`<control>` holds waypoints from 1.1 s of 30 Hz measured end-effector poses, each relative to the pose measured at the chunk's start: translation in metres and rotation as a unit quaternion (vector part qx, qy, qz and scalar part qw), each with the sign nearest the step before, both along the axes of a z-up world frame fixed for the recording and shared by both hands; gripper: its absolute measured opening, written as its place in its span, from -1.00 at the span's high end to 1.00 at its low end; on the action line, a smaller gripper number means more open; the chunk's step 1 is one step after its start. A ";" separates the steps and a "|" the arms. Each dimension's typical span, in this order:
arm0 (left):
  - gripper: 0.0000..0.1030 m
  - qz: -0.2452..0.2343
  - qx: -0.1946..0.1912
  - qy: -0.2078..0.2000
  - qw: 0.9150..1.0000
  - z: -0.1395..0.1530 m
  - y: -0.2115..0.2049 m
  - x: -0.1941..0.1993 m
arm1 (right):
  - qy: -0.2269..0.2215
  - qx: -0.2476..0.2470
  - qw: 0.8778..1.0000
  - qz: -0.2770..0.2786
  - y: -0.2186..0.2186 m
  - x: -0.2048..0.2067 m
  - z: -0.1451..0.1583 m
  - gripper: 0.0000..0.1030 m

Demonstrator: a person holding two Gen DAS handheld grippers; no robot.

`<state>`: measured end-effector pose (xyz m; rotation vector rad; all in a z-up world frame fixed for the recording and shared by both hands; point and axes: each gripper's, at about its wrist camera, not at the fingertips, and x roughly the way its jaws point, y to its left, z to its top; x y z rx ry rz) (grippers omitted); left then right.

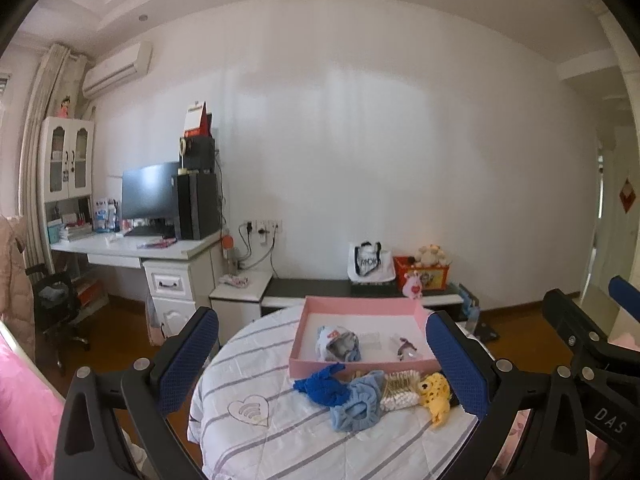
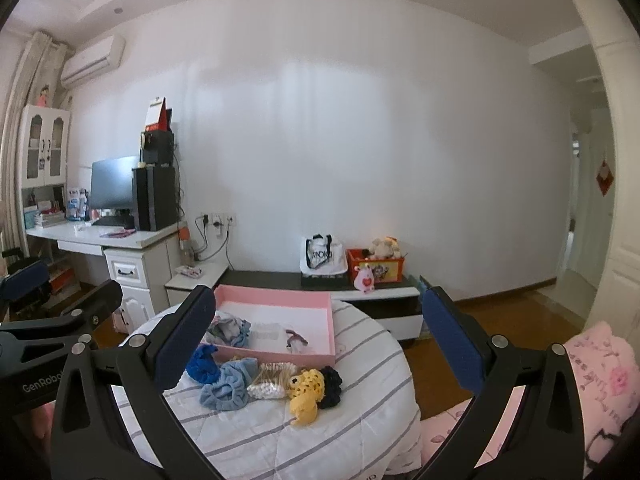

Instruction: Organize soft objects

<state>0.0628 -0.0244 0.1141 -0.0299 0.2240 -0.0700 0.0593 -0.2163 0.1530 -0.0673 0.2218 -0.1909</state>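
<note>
A round table (image 1: 256, 364) (image 2: 372, 364) with a striped white cover holds a shallow pink box (image 1: 360, 305) (image 2: 276, 294). Inside it lie a small bundle of cloth (image 1: 338, 344) (image 2: 230, 330) and a small dark-trimmed item (image 1: 408, 349) (image 2: 296, 340). In front of the box sits a row of soft things: a dark blue piece (image 1: 320, 386) (image 2: 204, 366), a light blue scrunchie (image 1: 360, 404) (image 2: 228, 388), a bag of cotton swabs (image 1: 400, 390) (image 2: 272, 382), a yellow spotted knit (image 1: 434, 396) (image 2: 306, 394) and a black scrunchie (image 2: 332, 386). My left gripper (image 1: 322, 356) and right gripper (image 2: 320, 344) hover open above them, empty.
A white desk (image 1: 132, 246) with a monitor and computer tower stands at the left wall. A low black-and-white bench (image 1: 320, 290) behind the table carries a tote bag (image 1: 366, 262) and an orange toy box (image 1: 424, 274). Pink bedding (image 2: 600, 380) lies at the right, wooden floor around the table.
</note>
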 end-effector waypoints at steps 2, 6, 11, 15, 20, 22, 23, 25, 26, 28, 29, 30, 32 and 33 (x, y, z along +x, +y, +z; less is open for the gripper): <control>-1.00 0.004 0.002 -0.010 1.000 -0.001 -0.001 -0.004 | -0.009 -0.004 1.000 -0.001 0.000 -0.006 0.003 -1.00; -1.00 0.008 0.004 -0.020 1.000 -0.006 -0.004 -0.008 | -0.020 -0.008 1.000 -0.004 0.003 -0.012 0.006 -1.00; -1.00 0.008 0.004 -0.015 1.000 -0.011 -0.007 -0.005 | -0.020 -0.004 1.000 0.000 0.001 -0.012 0.005 -1.00; -1.00 0.009 0.005 -0.016 1.000 -0.010 -0.009 -0.003 | -0.019 -0.003 1.000 -0.001 0.000 -0.011 0.005 -1.00; -1.00 0.008 0.005 -0.012 1.000 -0.009 -0.010 -0.002 | -0.018 -0.002 1.000 -0.002 -0.001 -0.010 0.003 -1.00; -1.00 0.008 0.006 -0.011 1.000 -0.008 -0.011 0.000 | -0.016 -0.001 1.000 -0.002 -0.002 -0.009 0.002 -1.00; -1.00 0.008 0.006 -0.012 1.000 -0.008 -0.011 -0.001 | -0.016 -0.001 1.000 -0.002 -0.002 -0.010 0.001 -1.00; -1.00 0.009 0.006 -0.011 1.000 -0.007 -0.010 -0.003 | -0.015 -0.001 1.000 -0.002 -0.003 -0.009 0.001 -1.00; -1.00 0.009 0.006 -0.010 1.000 -0.007 -0.010 -0.001 | -0.015 -0.001 1.000 -0.002 -0.002 -0.009 0.001 -1.00; -1.00 0.009 0.006 -0.008 1.000 -0.007 -0.009 -0.001 | -0.014 -0.002 1.000 -0.002 -0.002 -0.009 0.001 -1.00; -1.00 0.010 0.007 -0.007 1.000 -0.008 -0.010 -0.001 | -0.013 -0.002 1.000 -0.002 -0.003 -0.008 0.000 -1.00; -1.00 0.010 0.007 -0.007 1.000 -0.008 -0.010 -0.001 | -0.013 -0.002 1.000 -0.002 -0.003 -0.008 0.000 -1.00; -1.00 0.012 0.008 -0.003 1.000 -0.009 -0.009 0.002 | -0.010 -0.002 1.000 -0.002 -0.003 -0.006 -0.002 -1.00; -1.00 0.012 0.008 -0.002 1.000 -0.010 -0.009 0.003 | -0.008 -0.002 1.000 -0.001 -0.003 -0.005 -0.002 -1.00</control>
